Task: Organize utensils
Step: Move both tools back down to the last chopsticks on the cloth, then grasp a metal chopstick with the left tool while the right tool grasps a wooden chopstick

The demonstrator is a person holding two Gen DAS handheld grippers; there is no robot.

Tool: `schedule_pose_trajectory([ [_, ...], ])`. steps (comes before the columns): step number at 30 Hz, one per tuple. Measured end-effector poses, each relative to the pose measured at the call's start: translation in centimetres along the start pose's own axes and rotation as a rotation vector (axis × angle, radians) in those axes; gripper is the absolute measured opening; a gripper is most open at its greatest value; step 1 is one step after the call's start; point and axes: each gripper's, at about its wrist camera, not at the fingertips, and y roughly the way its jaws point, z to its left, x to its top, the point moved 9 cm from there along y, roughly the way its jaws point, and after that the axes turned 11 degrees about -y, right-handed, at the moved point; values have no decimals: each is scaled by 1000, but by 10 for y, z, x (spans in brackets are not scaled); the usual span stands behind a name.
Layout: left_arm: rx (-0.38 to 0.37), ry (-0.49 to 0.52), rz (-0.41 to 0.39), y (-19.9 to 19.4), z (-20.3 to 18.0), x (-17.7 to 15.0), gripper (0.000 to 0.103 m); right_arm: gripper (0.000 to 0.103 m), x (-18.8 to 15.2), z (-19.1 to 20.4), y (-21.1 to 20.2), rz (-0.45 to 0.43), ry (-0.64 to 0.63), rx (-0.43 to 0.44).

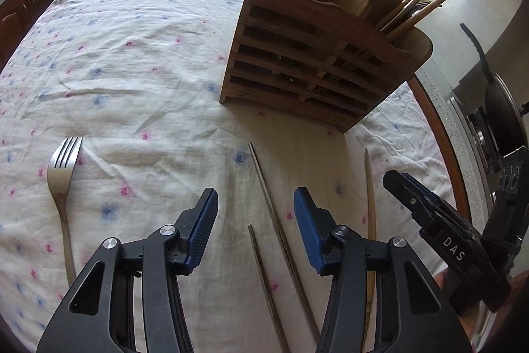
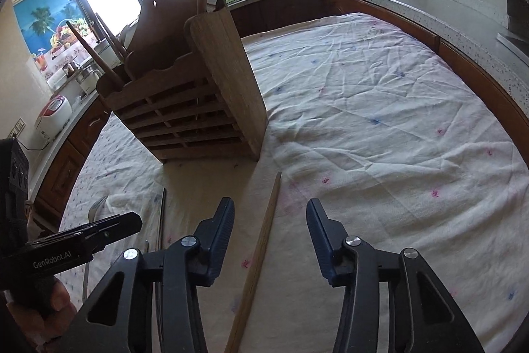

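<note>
Both grippers spread wide, holding nothing, above loose utensils on the tablecloth (image 1: 139,62).

Left gripper (image 1: 256,220) over two dark chopsticks (image 1: 277,217), fork (image 1: 61,181) to its left; right gripper (image 2: 269,232) over light wooden chopstick (image 2: 261,250); slatted wooden holder (image 1: 317,68) just beyond, upright.

A steel fork (image 1: 61,187) and three loose chopsticks (image 1: 281,220) lie flat before the upright slatted wooden holder (image 1: 317,62).

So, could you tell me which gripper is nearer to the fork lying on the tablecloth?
Left. The fork lies just left of the open left gripper. The right gripper, also open, sits farther right, beyond the dark chopsticks, over the light wooden chopstick.
</note>
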Motion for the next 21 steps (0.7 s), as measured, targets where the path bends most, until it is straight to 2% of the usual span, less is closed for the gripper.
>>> schedule_pose_trajectory([
  [2, 5, 2, 17, 8, -1, 2, 41, 39, 0, 1, 8, 18, -8, 0],
  [4, 4, 4, 47, 17, -2, 1, 30, 37, -1, 2, 16, 36, -19, -5],
  [6, 19, 23, 34, 19, -3, 3, 29, 33, -3, 2, 23, 58, -28, -10],
  [12, 70, 78, 9, 27, -10, 7, 10, 30, 1, 9, 31, 69, -136, -78],
  [16, 92, 111, -8, 29, -15, 6, 7, 17, -1, 9, 31, 67, -168, -122],
  [17, 96, 112, -11, 29, -16, 7, 7, 11, -1, 8, 30, 67, -161, -116],
  [21, 76, 73, -7, 28, -15, 8, 4, 6, -1, 5, 27, 66, -106, -68],
])
